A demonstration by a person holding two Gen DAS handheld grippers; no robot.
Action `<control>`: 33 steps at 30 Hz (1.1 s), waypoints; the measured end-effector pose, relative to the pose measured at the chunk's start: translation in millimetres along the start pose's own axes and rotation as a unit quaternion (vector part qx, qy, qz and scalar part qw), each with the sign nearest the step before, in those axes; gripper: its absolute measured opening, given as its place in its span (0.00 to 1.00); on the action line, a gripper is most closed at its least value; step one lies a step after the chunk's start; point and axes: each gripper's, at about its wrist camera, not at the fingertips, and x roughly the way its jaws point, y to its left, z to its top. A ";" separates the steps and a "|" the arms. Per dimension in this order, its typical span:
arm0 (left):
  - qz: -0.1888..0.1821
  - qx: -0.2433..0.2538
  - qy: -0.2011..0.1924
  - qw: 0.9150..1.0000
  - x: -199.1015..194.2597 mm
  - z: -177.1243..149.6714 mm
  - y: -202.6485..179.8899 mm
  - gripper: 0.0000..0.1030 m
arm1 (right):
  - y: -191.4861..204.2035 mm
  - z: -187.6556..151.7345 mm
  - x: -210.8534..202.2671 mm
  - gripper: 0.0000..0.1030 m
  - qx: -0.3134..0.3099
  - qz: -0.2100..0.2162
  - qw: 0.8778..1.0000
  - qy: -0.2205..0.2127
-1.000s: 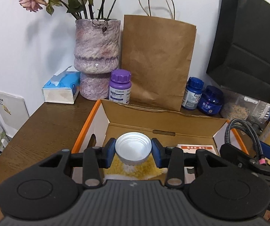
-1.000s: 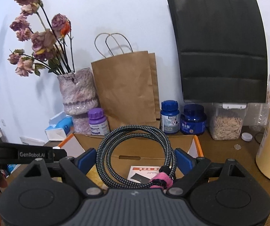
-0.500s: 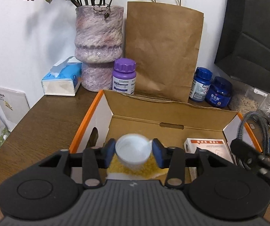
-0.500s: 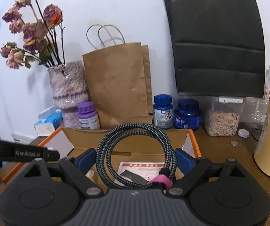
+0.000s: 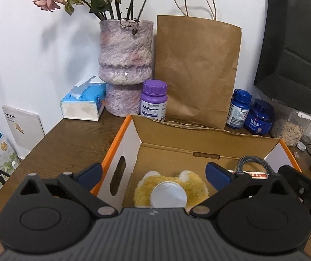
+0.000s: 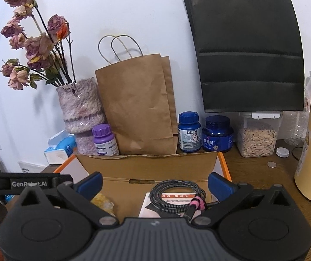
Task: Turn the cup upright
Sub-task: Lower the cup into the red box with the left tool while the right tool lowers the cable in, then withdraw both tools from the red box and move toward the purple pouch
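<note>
While both black grippers with blue pads hold their jaws wide apart and grip nothing, the left gripper (image 5: pixel 153 171) hangs above the small white plastic cup (image 5: pixel 168 195), which sits on a yellow fluffy cloth (image 5: pixel 193 186) inside the orange-edged cardboard box (image 5: pixel 177 134), at 6 o'clock; the right gripper (image 6: pixel 154 181) hovers over a coiled braided cable (image 6: pixel 177 194)

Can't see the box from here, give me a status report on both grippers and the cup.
Left gripper open, above the box. Right gripper open, empty. White cup free on the yellow cloth; orientation unclear. Nothing blocking it.
</note>
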 end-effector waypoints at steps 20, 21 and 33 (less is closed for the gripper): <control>-0.013 0.003 -0.019 1.000 -55.2 -10.1 17.8 1.00 | 9.0 6.2 -40.7 1.00 -0.018 0.002 1.000 -0.011; -0.014 0.004 -0.020 1.000 -59.0 -11.6 19.4 1.00 | 10.3 5.7 -44.4 1.00 -0.022 0.002 1.000 -0.013; -0.026 0.010 -0.034 0.999 -108.4 -33.3 43.5 1.00 | 23.4 -6.0 -91.3 1.00 -0.054 0.004 0.998 -0.033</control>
